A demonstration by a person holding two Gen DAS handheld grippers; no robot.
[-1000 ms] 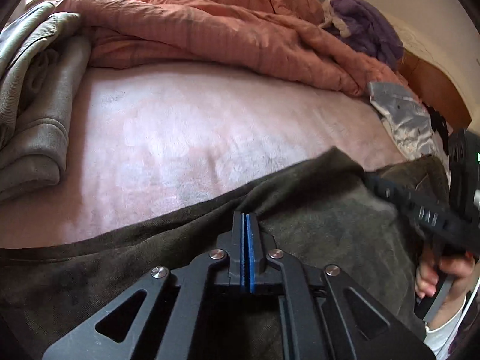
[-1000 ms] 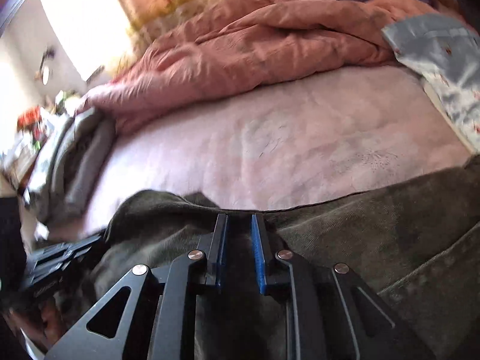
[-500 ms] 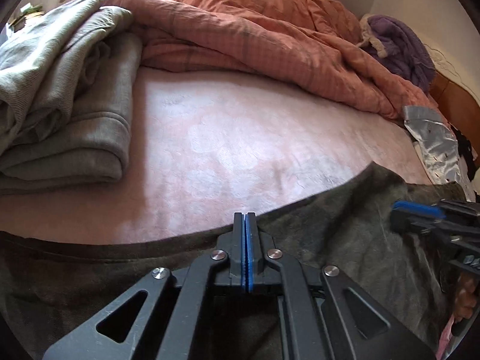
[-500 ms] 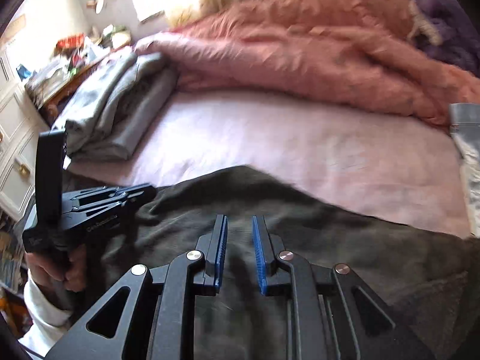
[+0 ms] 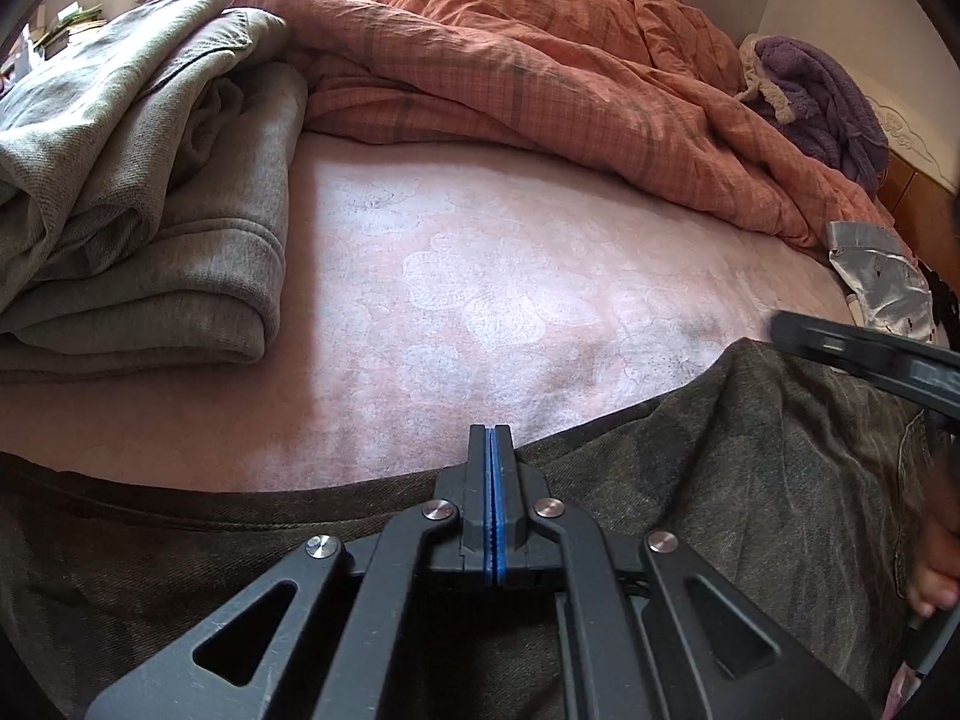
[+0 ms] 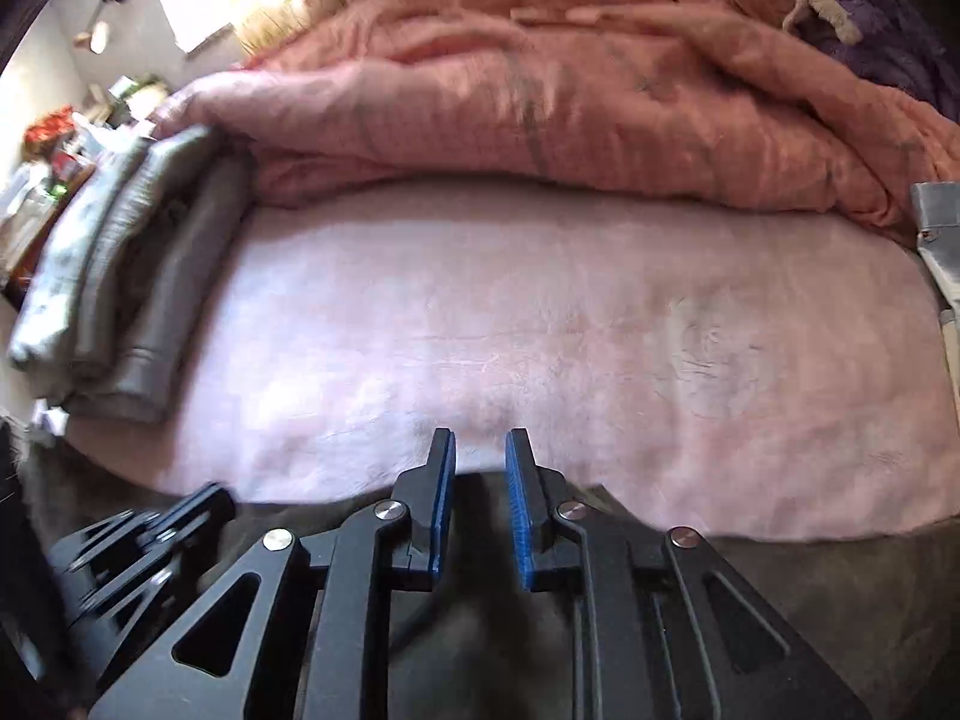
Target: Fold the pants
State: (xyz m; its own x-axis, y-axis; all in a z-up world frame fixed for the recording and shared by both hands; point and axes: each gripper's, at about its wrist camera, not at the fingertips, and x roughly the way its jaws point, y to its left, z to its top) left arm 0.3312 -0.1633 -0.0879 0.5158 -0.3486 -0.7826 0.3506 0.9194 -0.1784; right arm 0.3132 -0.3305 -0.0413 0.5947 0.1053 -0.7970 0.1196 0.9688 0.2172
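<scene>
Dark olive-brown corduroy-like pants are lying across the near edge of the bed, on the pale pink floral bedsheet, filling the bottom of both wrist views.

Left tongs are sitting fully closed, blue pads pressed together. A pinch of pants fabric at the top hem may be caught between them, but no cloth is visibly showing in the seam, so I cannot tell if anything is held. They are sitting right at the pants' far edge, probably to pin or lift that edge for a fold.

Right tongs are standing slightly parted, with a narrow gap between the blue pads. Dark fabric is showing low in the gap; the pads are not clearly pressing on it, so whether they are gripping is unclear. The view is motion-blurred. In the left wrist view the right tongs are appearing at the right edge above the pants, with the person's fingers under them.

2 tongs are working side by side along 1 edge, likely to carry it evenly.

Folded grey sweatshirts are stacked at left, and a crumpled salmon-pink checked duvet is pushed back, leaving the sheet free as folding space.
</scene>
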